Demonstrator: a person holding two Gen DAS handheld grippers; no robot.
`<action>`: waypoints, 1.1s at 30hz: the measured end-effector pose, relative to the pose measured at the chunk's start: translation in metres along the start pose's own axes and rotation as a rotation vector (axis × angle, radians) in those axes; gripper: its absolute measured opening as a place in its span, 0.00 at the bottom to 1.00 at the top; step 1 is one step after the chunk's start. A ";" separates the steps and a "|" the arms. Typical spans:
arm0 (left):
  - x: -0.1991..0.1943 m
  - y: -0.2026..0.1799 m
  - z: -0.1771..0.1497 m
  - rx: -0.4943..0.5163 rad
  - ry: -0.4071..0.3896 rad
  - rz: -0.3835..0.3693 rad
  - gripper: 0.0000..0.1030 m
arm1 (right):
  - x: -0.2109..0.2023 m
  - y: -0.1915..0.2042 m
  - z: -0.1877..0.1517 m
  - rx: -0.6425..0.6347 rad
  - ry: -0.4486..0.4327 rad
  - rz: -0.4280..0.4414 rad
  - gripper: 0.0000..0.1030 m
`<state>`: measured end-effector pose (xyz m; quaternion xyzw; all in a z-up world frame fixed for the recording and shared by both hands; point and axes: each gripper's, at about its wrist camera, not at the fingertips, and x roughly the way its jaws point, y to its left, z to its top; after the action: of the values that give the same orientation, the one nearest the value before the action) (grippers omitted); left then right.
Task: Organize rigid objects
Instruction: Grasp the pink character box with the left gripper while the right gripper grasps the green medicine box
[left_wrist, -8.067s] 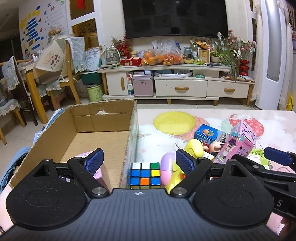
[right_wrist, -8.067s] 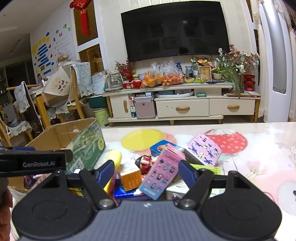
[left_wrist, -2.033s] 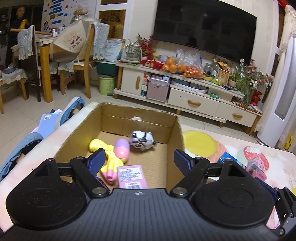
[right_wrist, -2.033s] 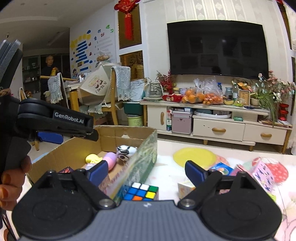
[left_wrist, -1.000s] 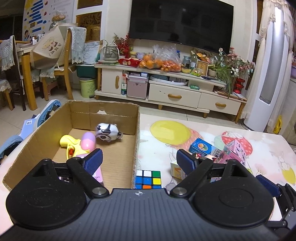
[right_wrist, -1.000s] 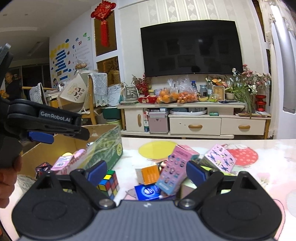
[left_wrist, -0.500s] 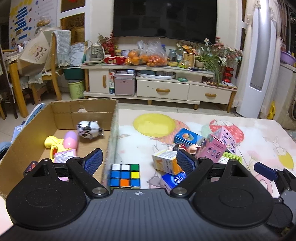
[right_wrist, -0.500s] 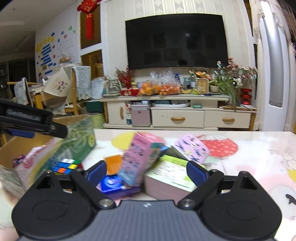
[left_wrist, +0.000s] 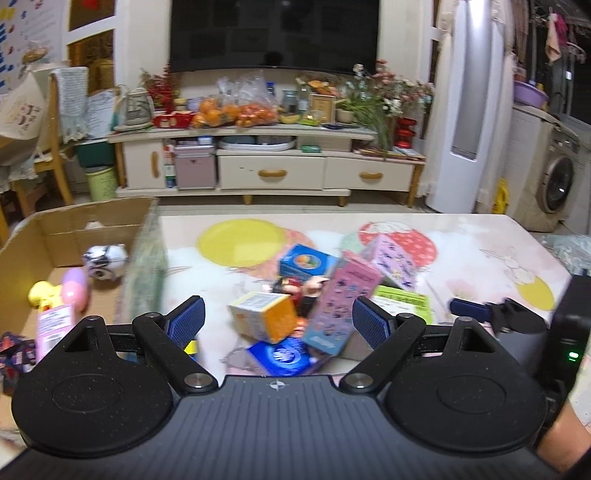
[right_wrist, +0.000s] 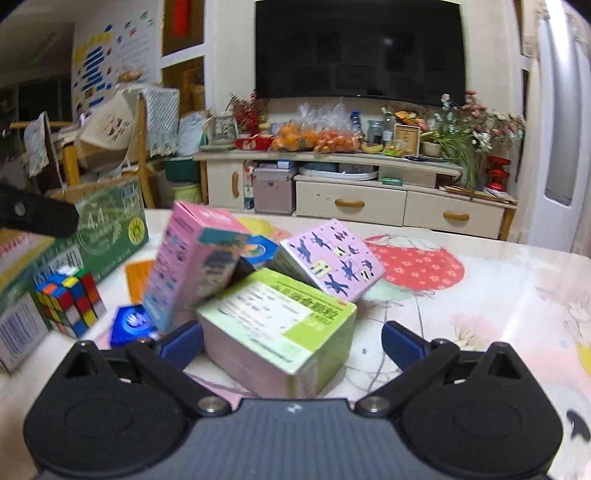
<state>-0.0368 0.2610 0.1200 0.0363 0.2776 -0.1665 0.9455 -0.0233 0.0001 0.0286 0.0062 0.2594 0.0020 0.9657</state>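
We see right tongs (right_wrist: 291, 341) just opened wide round green-white cardboard box (right_wrist: 280, 325), prob. not gripping; left tongs (left_wrist: 277, 323) open, empty.

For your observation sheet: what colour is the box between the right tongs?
Light green and white box, clearest in the right wrist view.

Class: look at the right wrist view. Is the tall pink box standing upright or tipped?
Tipped. The tall pink box leans over the green-labelled box, its top toward the cardboard box.
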 end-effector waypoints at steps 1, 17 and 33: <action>0.002 -0.002 0.000 0.008 0.002 -0.013 1.00 | 0.003 -0.003 0.000 -0.005 0.003 0.014 0.99; 0.066 -0.053 0.004 0.124 0.058 -0.056 0.99 | 0.027 -0.010 0.001 -0.052 0.056 0.187 0.99; 0.093 -0.044 0.004 0.106 0.107 0.023 0.44 | 0.034 -0.014 0.009 -0.017 0.048 0.196 0.97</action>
<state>0.0242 0.1916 0.0745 0.0984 0.3180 -0.1679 0.9279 0.0105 -0.0134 0.0194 0.0233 0.2807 0.0987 0.9544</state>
